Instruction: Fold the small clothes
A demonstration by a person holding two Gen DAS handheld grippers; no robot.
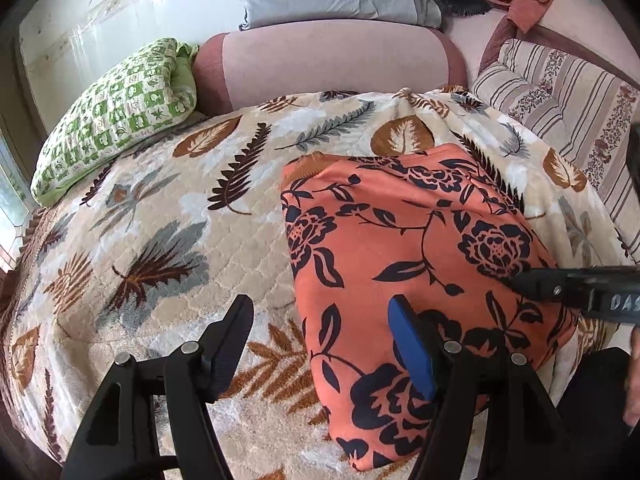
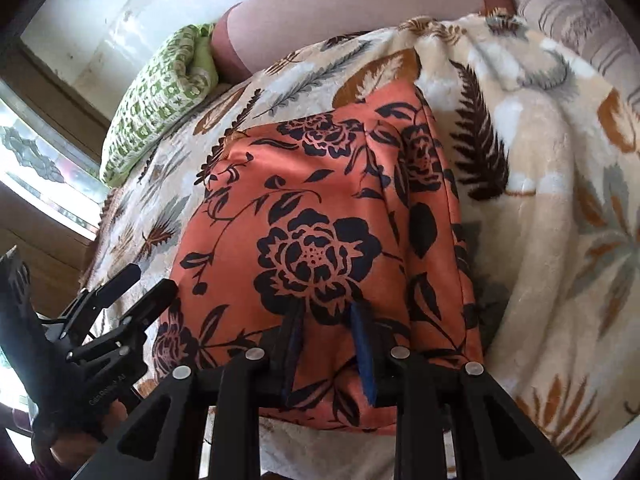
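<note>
Smooth, faintly glossy orange cloth [image 2: 320,208] on plush quilted blanket [image 1: 160,208]; matt black plastic tools.

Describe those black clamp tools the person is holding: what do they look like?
Each is a black plastic gripper with angular arms, triangular cut-outs and silver rivets. The left gripper and right gripper have flat fingers, some faced with blue pads. White handwritten letters mark the right one's side.
</note>
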